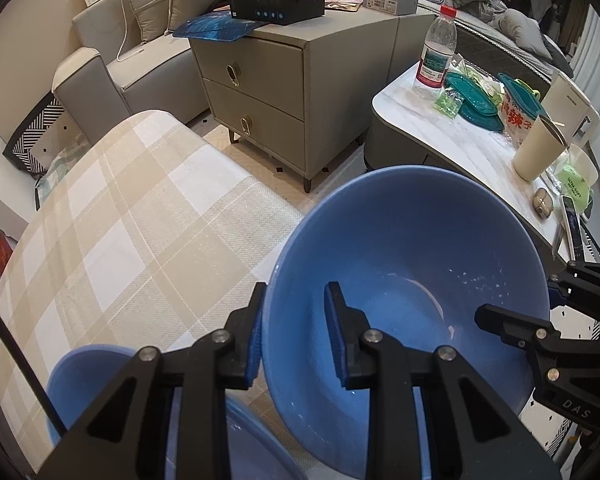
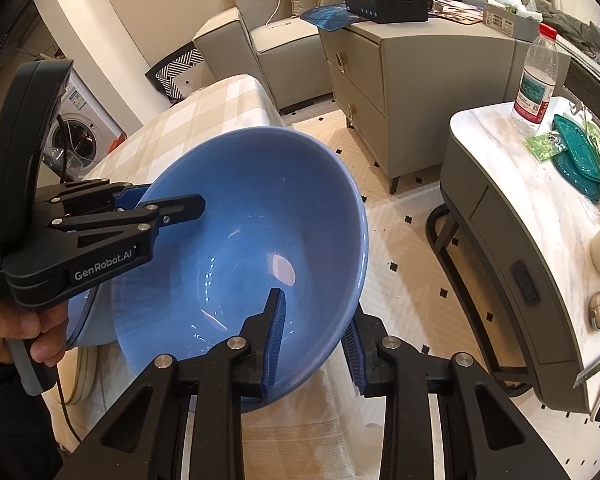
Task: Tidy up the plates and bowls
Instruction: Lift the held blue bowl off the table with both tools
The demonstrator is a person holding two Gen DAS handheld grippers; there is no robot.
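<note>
A large blue bowl [image 1: 412, 248] hangs tilted over the plaid-covered table [image 1: 120, 220], with a gripper on each side of its rim. My left gripper [image 1: 296, 328] is shut on the near left rim, one pad outside the wall and one inside. My right gripper [image 2: 316, 332] is shut on the opposite rim of the blue bowl [image 2: 240, 208] in the same way. Each gripper also shows in the other view: the right gripper [image 1: 516, 304] and the left gripper [image 2: 156, 200], held by a hand [image 2: 24, 332]. More blue bowls [image 1: 84, 376] sit below on the cloth, mostly hidden.
A grey two-drawer cabinet [image 1: 260, 96] stands behind the table. To the right, a marble-topped table [image 1: 472, 148] carries a water bottle [image 1: 438, 52], teal plates [image 1: 476, 96] and a cream cup [image 1: 538, 148]. A sofa [image 1: 112, 60] is at the back left.
</note>
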